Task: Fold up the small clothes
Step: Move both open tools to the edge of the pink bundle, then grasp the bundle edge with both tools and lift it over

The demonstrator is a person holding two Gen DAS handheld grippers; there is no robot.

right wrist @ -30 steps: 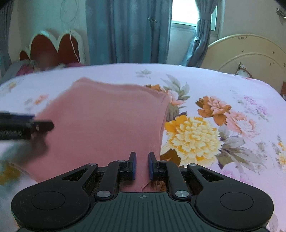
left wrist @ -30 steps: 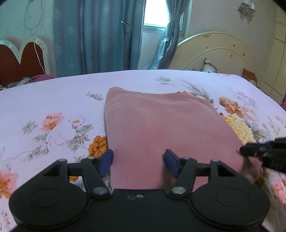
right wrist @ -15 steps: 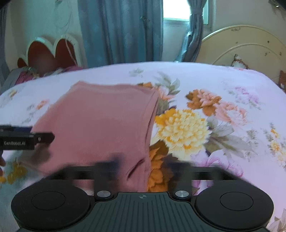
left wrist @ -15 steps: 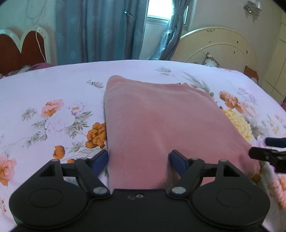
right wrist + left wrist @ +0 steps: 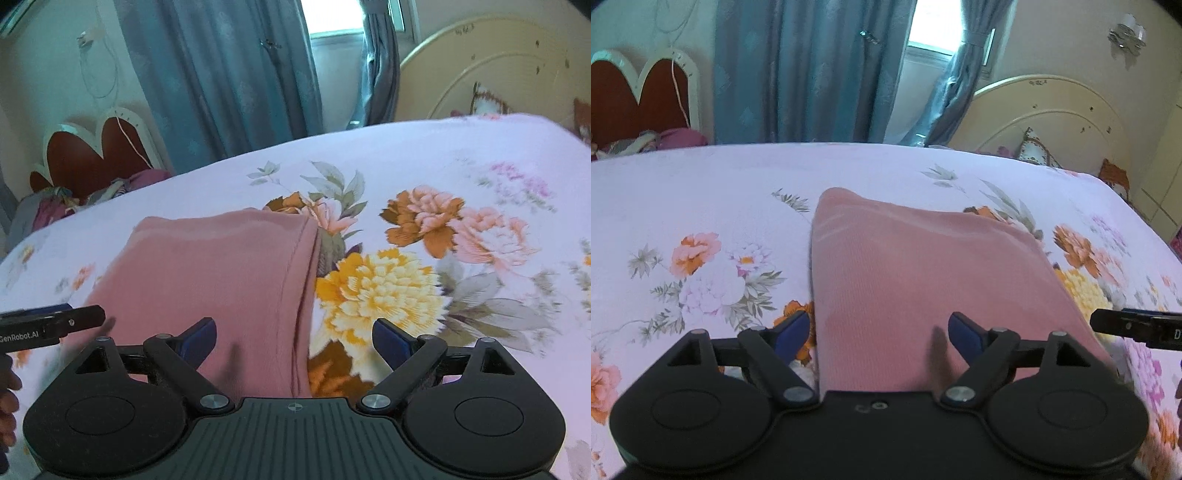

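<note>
- 2 grippers in play, both spread wide with nothing pinched. Left wrist view: the left gripper (image 5: 875, 332) hovers over the near left edge of the folded pink garment (image 5: 923, 288), its blue pads (image 5: 792, 330) straddling that edge. The garment lies flat on the floral bedsheet (image 5: 701, 206). The right gripper's (image 5: 1137, 325) tip pokes in from the right, just beside the cloth.
- Right wrist view: the right gripper (image 5: 293, 338) is wide open too, straddling the garment's (image 5: 214, 273) hemmed right edge, 1 pad over pink, the other over a yellow flower print (image 5: 376, 288). The left gripper (image 5: 55, 321) shows at the left edge. Blue curtains (image 5: 229, 74) and a cream headboard (image 5: 498, 66) sit behind.
</note>
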